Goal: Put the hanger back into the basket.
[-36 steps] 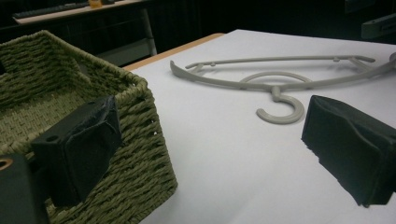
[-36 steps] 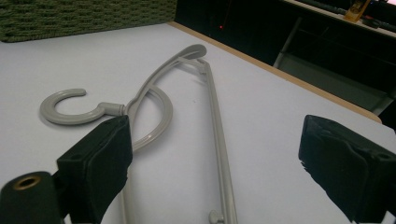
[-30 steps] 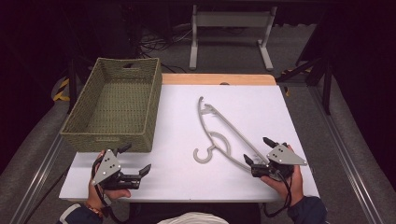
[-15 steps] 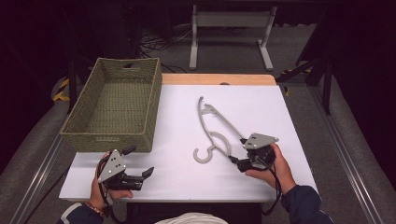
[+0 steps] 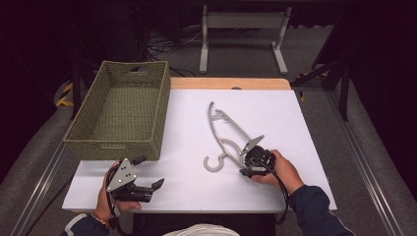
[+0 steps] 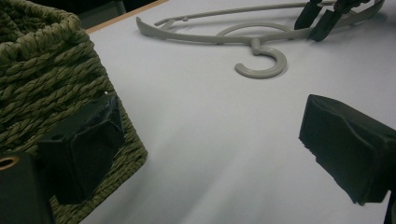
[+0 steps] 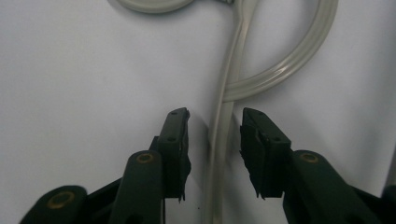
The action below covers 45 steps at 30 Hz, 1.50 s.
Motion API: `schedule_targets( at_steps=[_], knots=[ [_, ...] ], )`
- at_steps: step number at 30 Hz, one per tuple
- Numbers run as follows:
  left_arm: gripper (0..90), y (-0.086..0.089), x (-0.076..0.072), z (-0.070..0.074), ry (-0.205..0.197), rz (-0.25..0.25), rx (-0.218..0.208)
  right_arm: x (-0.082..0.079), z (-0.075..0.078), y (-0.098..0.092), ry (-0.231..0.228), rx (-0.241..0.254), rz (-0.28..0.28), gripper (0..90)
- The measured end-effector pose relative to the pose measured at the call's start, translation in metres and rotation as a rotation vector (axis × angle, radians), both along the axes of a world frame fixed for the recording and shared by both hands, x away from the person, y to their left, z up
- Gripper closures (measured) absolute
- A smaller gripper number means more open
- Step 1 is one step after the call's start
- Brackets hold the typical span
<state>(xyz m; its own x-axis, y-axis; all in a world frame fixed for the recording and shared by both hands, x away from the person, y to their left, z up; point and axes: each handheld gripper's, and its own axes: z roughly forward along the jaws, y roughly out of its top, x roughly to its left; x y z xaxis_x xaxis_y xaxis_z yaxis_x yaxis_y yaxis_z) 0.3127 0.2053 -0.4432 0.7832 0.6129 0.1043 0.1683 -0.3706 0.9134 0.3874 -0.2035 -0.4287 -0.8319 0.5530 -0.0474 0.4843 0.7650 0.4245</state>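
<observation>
your right hand-held gripper (image 7: 212,154) straddles the hanger (image 7: 219,140) arm unclosed — stiff, light plastic (slippery); left hand-held gripper (image 6: 205,154), lower frame, gapes empty.

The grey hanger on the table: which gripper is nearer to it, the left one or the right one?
Right. The right gripper has its open jaws on either side of the hanger; the left gripper is apart from it, near the basket.
</observation>
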Motion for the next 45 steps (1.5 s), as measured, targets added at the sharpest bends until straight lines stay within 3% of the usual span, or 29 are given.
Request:
schedule_targets(
  at_steps=[5,10,13,17,23,30,32,33,34,36,40,45],
  knots=[
    [8.5,-0.001,0.001,-0.001,0.004,-0.005,0.016,0.002,0.000,-0.001,0.013,0.008,0.006,74.1],
    [9.4,-0.002,0.003,-0.002,0.016,-0.009,0.015,0.014,0.003,0.009,0.069,-0.071,0.064,77.5],
    [12.6,-0.003,0.003,-0.003,0.029,-0.024,0.023,0.016,0.004,0.010,0.078,-0.077,0.069,77.9],
    [12.6,-0.006,0.003,-0.004,0.032,-0.035,0.041,0.012,0.003,0.008,0.046,-0.064,0.058,80.4],
    [15.1,-0.010,0.004,-0.007,0.047,-0.040,0.060,0.014,-0.001,-0.004,0.034,0.057,0.033,82.7],
    [15.1,-0.015,0.005,-0.009,0.056,-0.055,0.078,0.016,0.002,-0.015,-0.025,0.149,-0.024,82.7],
    [15.2,-0.016,0.006,-0.010,0.060,-0.057,0.078,0.016,0.007,-0.021,-0.039,0.214,-0.045,82.8],
    [15.2,-0.017,0.006,-0.010,0.059,-0.059,0.081,0.016,0.007,-0.021,-0.039,0.214,-0.045,82.8],
    [15.2,-0.018,0.005,-0.010,0.062,-0.063,0.081,0.016,0.011,-0.025,-0.054,0.268,-0.059,82.7],
    [15.3,-0.020,0.005,-0.010,0.056,-0.069,0.088,0.016,0.013,-0.027,-0.062,0.296,-0.063,82.7],
    [16.0,-0.023,0.006,-0.007,0.049,-0.072,0.081,0.012,0.025,-0.033,-0.132,0.406,-0.073,82.8],
    [16.3,-0.034,0.011,0.001,0.040,-0.105,0.034,0.007,0.037,-0.037,-0.200,0.527,-0.082,82.8]
  ],
)
